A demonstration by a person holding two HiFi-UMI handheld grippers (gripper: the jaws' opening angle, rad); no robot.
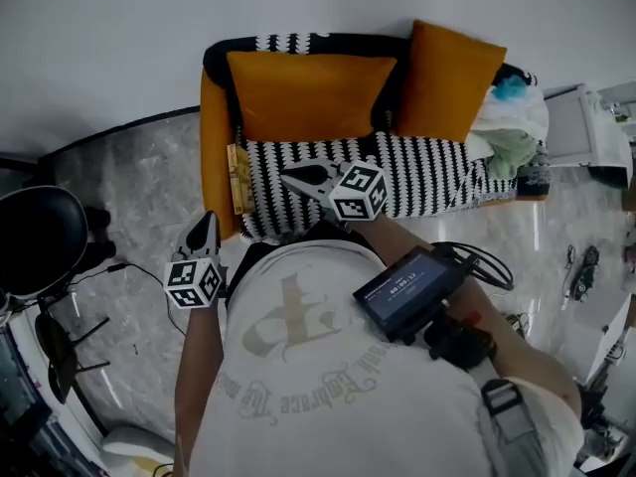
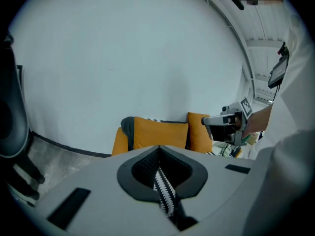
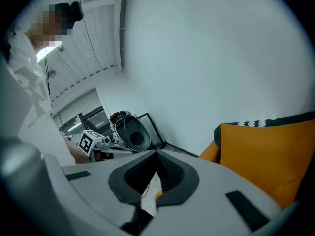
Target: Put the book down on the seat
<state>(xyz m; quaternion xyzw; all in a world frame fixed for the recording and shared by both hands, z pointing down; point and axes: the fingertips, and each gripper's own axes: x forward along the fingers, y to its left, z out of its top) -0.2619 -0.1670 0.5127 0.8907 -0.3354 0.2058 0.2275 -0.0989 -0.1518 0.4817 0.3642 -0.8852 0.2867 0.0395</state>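
Marble floor (image 1: 129,187) and a bare white wall (image 1: 109,38) surround an orange armchair (image 1: 211,137). The left claw (image 2: 158,154) is pressed together with nothing pinched; the black-and-white stripes in its slit are only the seat cover beyond. The right claw (image 3: 156,154) also meets at its tips, and it is empty too. Just ahead of the right claw and a little to its left, a thin yellow book (image 1: 238,179) lies along the near-left edge of the striped seat (image 1: 427,172), against the chair's arm. I cannot tell whether it rests flat or on edge. Farther ahead stand two orange cushions (image 1: 310,97). With both claws clear of the book, the placing looks done, and I judge that only backing off remains.
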